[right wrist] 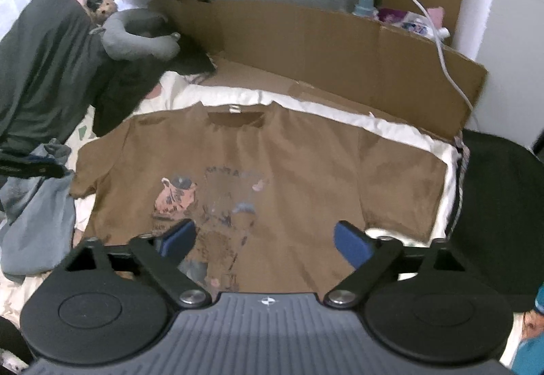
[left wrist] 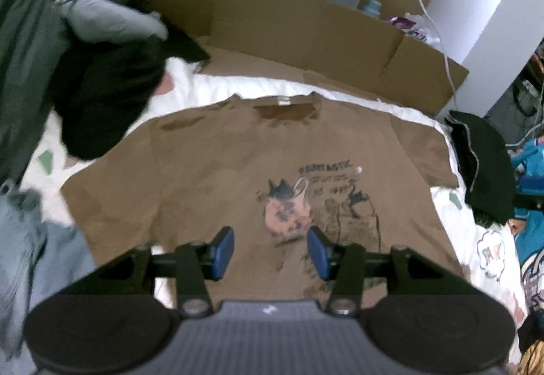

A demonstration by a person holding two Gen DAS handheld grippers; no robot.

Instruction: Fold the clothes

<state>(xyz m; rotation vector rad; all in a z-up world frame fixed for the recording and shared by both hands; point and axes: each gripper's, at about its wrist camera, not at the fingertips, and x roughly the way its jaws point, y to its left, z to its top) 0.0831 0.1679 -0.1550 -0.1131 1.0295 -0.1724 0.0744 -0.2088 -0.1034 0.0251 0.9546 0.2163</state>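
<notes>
Brown T-shirt (left wrist: 210,170): lying spread flat, front up, on the white bedding (left wrist: 340,92), neck end pointing away from both cameras, sleeves out to each side.
Printed graphic (left wrist: 306,205): sitting on the chest; a pink figure with dark line drawing beside it. The top line of lettering is blurred and cannot be read with confidence.
Neck label (left wrist: 283,99): showing as a small white tag inside the collar; its text is too small to read.
Grey-blue garment (right wrist: 37,205): lying crumpled at the left edge, just beside the left sleeve.
Dark clothing pile (left wrist: 102,96): sitting at the upper left, overlapping the bedding near the shoulder.
Grey neck pillow (right wrist: 139,41): resting behind the dark pile.
Cardboard sheet (left wrist: 306,34): standing along the far edge of the bedding as a low wall.
White cable (right wrist: 438,45): hanging down across the cardboard on the right.
Black garment (left wrist: 482,164): lying at the right, just off the right sleeve.
Left gripper (left wrist: 270,252): hovering above the shirt's lower half, blue pads partly spread, nothing between them.
Right gripper (right wrist: 265,239): hovering above the shirt, pads spread wide, gripping nothing.
</notes>
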